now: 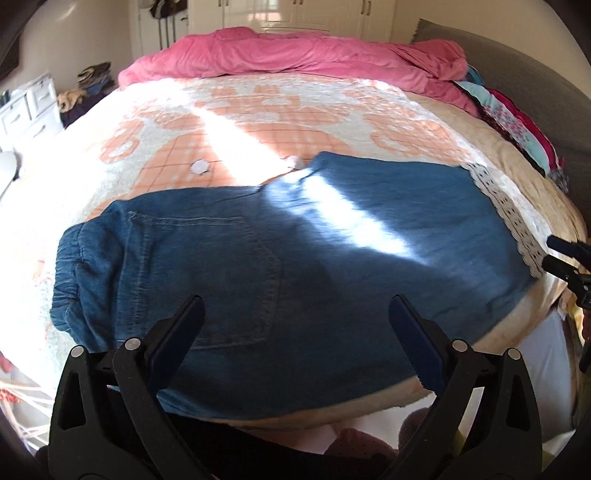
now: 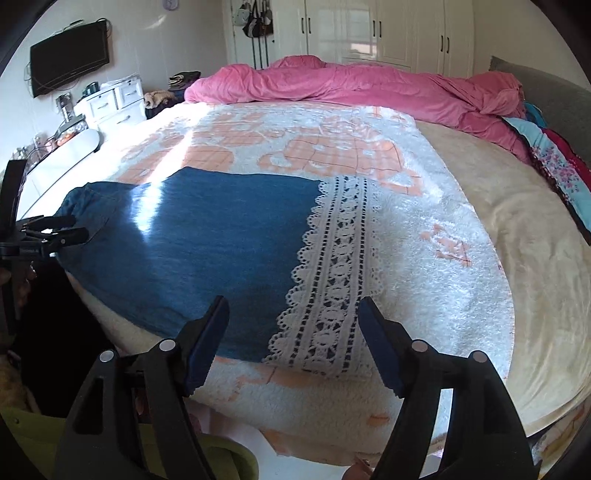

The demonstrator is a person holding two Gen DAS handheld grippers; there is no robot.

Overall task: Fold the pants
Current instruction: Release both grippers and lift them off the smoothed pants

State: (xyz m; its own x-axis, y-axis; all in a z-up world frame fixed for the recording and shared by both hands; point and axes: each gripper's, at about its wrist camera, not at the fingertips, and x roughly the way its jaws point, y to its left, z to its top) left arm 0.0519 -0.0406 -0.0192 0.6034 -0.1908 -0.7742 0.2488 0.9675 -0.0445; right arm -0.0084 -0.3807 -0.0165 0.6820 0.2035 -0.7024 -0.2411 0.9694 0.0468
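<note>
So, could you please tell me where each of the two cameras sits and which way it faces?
Left wrist: sits on the left tool, angled down across the bed; sees the jeans' waistband and pocket, its own open fingers, and the right tool at the right edge.
Right wrist: sits on the right tool, angled down at the jeans' lace hem; shows its own open fingers, and the left tool at the left edge.
Shared: the jeans, patterned blanket, pink duvet, white wardrobes.
</note>
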